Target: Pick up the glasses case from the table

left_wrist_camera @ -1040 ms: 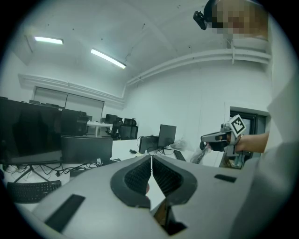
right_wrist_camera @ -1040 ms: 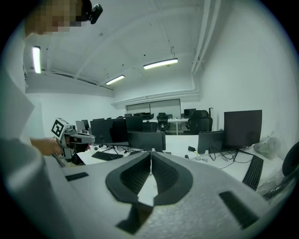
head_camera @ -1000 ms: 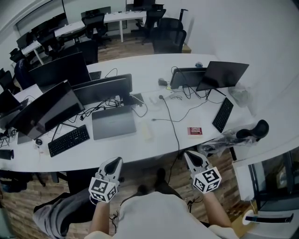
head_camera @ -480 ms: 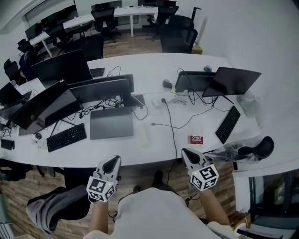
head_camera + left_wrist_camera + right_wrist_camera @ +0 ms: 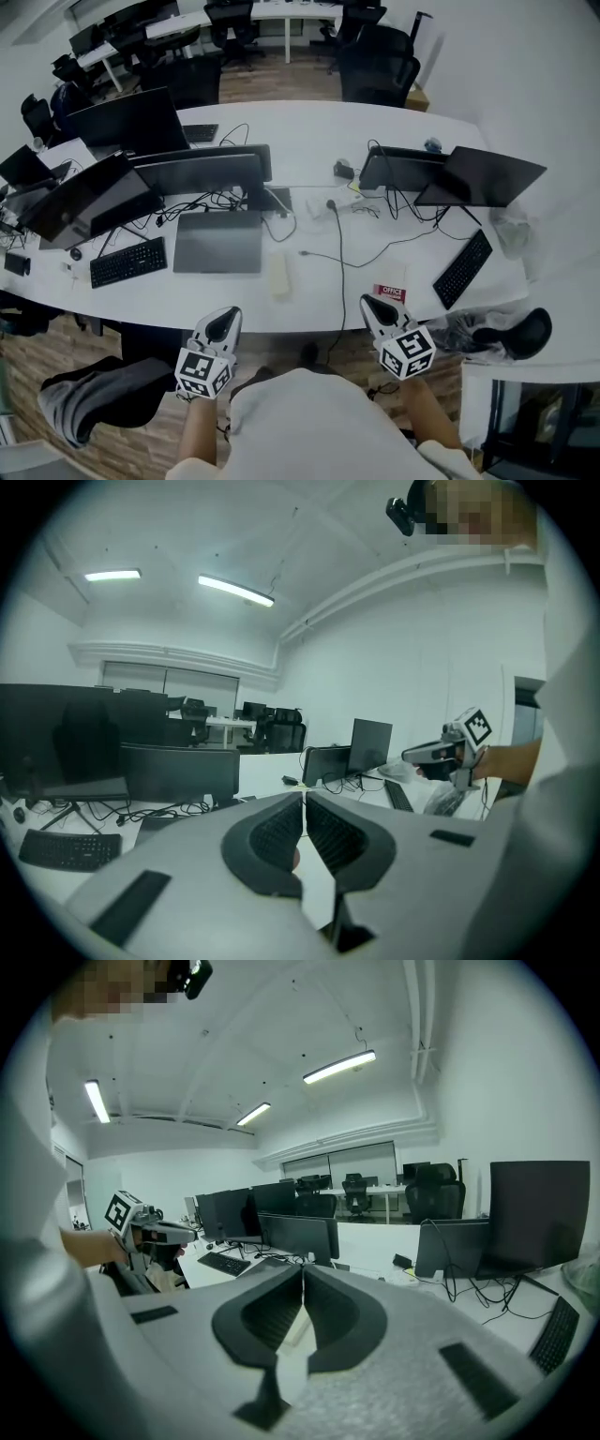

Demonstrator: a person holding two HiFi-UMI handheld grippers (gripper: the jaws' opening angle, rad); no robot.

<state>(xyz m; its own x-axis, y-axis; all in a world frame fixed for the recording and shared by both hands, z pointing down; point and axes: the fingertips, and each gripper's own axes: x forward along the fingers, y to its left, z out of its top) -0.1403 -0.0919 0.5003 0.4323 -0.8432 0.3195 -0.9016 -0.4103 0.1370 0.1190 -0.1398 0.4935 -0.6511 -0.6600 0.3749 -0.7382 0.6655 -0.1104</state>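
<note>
Two grippers sit at the bottom of the head view, just short of the near edge of the white table [image 5: 309, 122]. The left gripper [image 5: 225, 317] is lower left of centre and the right gripper [image 5: 373, 305] lower right, each with its jaws pressed together on nothing. Just past the table's edge, between the two and nearer the left one, lies the glasses case [image 5: 278, 275], a pale oblong on bare tabletop, touched by neither gripper. To its right a black cable [image 5: 340, 258] runs from the near edge toward the middle of the table, between the case and the right gripper. A red booklet [image 5: 391, 292] shows just beside that gripper's tips. Left of the case is a closed grey laptop [image 5: 218, 242], then a black keyboard [image 5: 129, 262]; a second keyboard [image 5: 464, 267] lies toward the right edge. Farther back stand dark monitors [image 5: 202, 173] among tangled leads, and office chairs [image 5: 380, 66] fill the top of the frame.
</note>
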